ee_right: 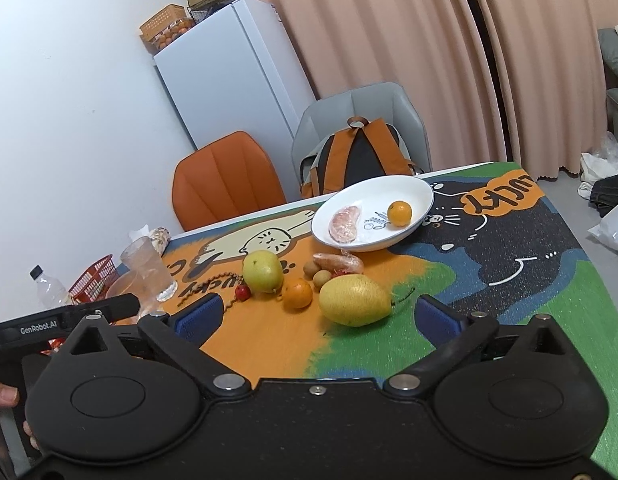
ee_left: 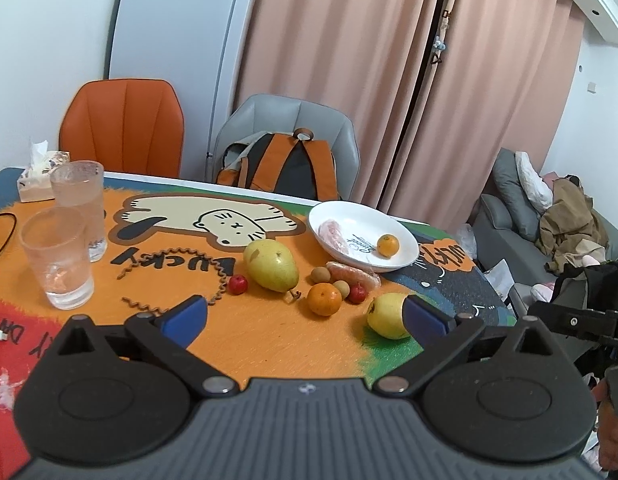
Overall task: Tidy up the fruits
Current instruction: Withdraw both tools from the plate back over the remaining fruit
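Note:
A white plate (ee_left: 349, 212) (ee_right: 389, 190) at the back of the table holds a small orange (ee_left: 388, 245) (ee_right: 400, 213) and a wrapped pink fruit piece (ee_left: 331, 232) (ee_right: 344, 224). In front of it lie a large pear (ee_left: 271, 266) (ee_right: 263, 272), a second pear (ee_left: 385, 316) (ee_right: 355, 300), an orange (ee_left: 324, 299) (ee_right: 297, 293), two red cherries (ee_left: 238, 283), brown longans (ee_left: 321, 274) and another wrapped piece (ee_left: 353, 274). My left gripper (ee_left: 305, 316) is open and empty, with the second pear beside its right finger. My right gripper (ee_right: 319, 316) is open, and that pear lies just beyond its fingertips.
Two drinking glasses (ee_left: 79, 204) and a tissue box (ee_left: 35, 180) stand at the left, with a red basket (ee_right: 95, 280) and a bottle (ee_right: 49, 288). A coiled cord (ee_left: 169, 264) lies near the large pear. Two chairs and a backpack (ee_left: 285, 168) are behind the table.

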`<state>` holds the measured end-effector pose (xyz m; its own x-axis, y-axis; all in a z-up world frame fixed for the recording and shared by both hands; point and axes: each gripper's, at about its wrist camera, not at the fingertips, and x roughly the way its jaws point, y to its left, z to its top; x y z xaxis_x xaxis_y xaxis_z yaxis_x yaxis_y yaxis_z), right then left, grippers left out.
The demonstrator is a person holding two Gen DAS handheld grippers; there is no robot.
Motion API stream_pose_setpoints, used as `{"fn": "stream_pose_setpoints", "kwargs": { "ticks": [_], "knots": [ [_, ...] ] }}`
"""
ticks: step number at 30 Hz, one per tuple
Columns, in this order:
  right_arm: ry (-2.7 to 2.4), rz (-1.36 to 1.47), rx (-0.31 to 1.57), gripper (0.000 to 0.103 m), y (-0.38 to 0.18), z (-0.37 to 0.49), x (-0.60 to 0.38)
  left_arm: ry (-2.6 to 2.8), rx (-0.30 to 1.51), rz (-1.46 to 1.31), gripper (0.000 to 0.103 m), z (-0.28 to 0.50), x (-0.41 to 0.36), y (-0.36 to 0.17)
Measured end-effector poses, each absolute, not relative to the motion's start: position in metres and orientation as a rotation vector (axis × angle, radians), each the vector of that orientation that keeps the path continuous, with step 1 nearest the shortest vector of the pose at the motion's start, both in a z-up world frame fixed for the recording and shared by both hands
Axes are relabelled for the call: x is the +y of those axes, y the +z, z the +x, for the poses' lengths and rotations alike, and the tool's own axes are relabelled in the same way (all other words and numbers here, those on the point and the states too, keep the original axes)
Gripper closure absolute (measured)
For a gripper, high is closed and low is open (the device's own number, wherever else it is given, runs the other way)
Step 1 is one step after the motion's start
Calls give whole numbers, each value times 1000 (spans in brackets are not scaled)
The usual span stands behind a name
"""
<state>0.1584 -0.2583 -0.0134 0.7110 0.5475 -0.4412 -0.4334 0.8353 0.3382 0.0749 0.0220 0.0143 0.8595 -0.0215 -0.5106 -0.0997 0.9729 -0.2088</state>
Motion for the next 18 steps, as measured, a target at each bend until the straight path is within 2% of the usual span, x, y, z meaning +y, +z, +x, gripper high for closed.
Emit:
{"fn": "stream_pose_setpoints", "kwargs": {
  "ticks": [18],
  "knots": [
    [586,170,607,0,-25,176,-254,43,555,-245,1,84,31,5]
  ]
}}
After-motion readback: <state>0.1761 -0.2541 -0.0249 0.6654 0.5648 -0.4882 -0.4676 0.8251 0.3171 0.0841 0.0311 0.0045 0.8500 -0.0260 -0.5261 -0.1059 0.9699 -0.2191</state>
